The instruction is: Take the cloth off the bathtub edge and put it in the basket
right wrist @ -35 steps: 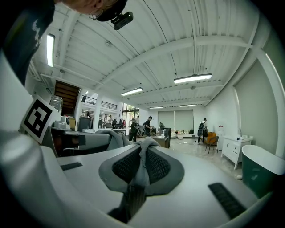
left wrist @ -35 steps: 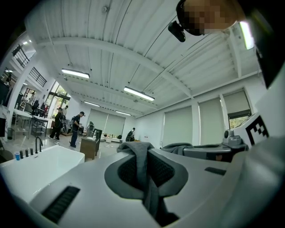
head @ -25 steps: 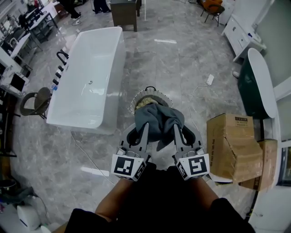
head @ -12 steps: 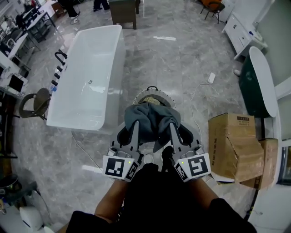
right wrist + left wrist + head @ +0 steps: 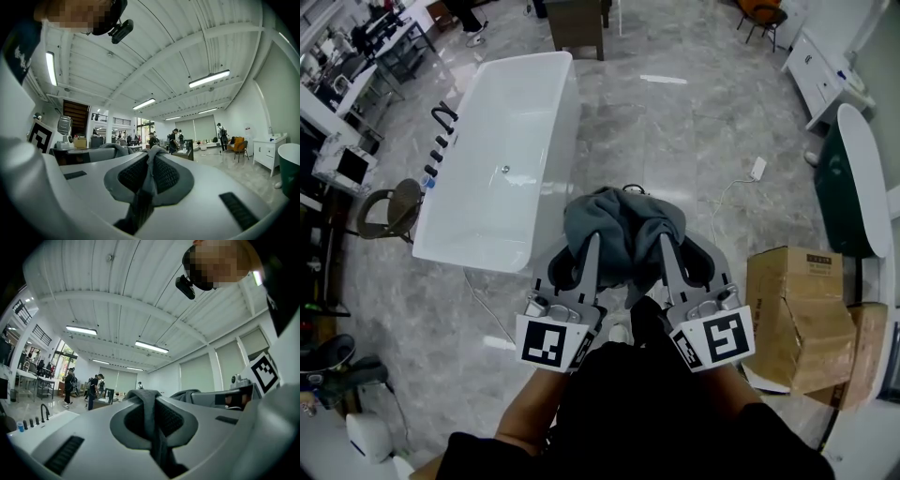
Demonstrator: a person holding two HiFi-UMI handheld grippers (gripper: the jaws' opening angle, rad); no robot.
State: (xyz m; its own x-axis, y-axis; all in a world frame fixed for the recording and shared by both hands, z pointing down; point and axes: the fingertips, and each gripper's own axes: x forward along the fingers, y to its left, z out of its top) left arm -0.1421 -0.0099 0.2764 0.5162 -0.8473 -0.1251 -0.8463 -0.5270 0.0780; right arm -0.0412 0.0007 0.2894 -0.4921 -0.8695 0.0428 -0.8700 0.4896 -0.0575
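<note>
Left tool: nearly shut, its pads pinching a thin fold of the grey cloth.
Right tool: likewise almost closed, with a ridge of the same cloth nipped between its pads.
Cloth: bunched in a soft heap across both tool tips, clear of the floor and off the bathtub, right in front of the person.
Basket: hidden under the bundle from the head view. Only a small dark loop peeked past the cloth's far edge, which I took for its handle.
Bathtub: white, off to the left and well apart from the cloth, its near edge bare.
Step in hand: as I judged it, carrying the bundle over the basket to drop it.
Doing it well: hold both pinches firm and the tools close together so that no fold trailed. Centre the heap over the opening and lower it inside before opening both tools at once.
Risk: the cloth blocked the view down, so a hanging corner could have caught on the rim.
</note>
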